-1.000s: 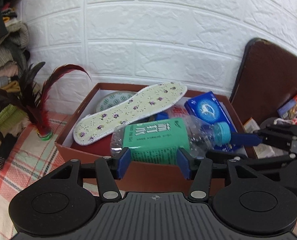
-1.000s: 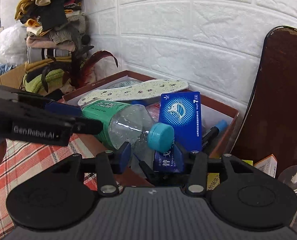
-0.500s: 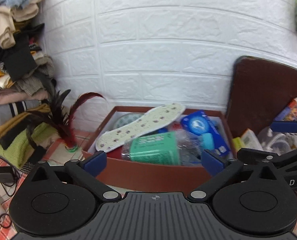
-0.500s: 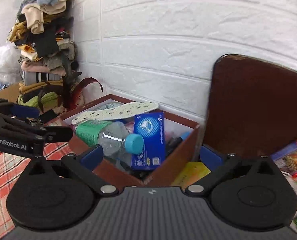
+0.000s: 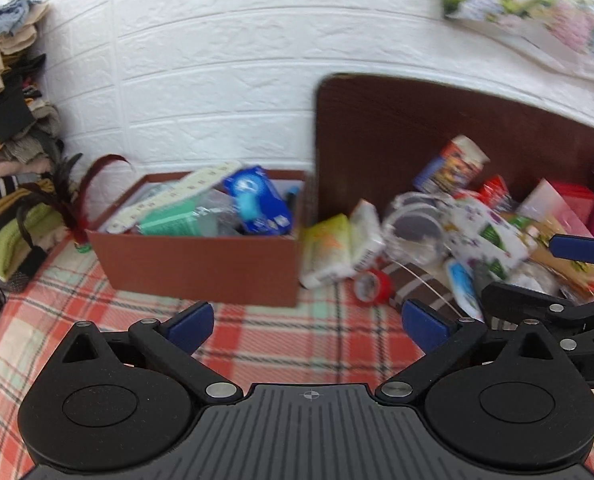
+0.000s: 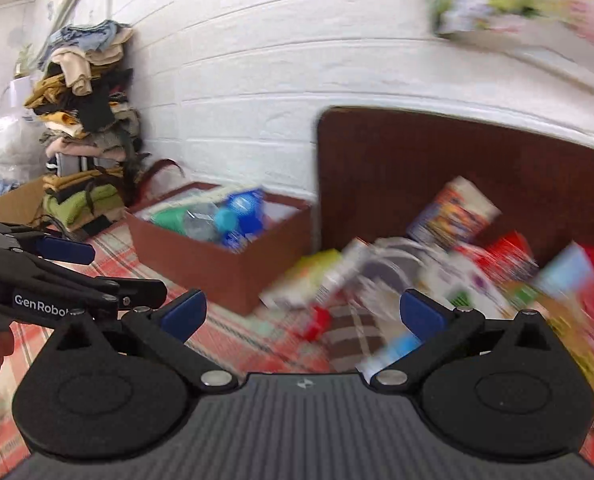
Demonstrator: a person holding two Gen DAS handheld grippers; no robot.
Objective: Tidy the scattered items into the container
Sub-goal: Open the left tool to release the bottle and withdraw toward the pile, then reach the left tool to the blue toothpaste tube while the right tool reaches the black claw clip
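The brown box stands on the plaid cloth by the white wall; it also shows in the right wrist view. Inside lie a green-label bottle with a blue cap, a floral insole and a blue packet. My left gripper is open and empty, well back from the box. My right gripper is open and empty, facing a blurred pile of scattered items. The right gripper shows at the right of the left wrist view, and the left gripper at the left of the right wrist view.
A dark brown board leans on the wall right of the box. The pile includes a yellow-green pack, red tape, clear tubs and cartons. A feather shuttlecock and stacked clothes lie left of the box.
Both grippers let go of the bottle, which now lies in the box. Both opened wide, drew back from the box and swung right toward the pile.
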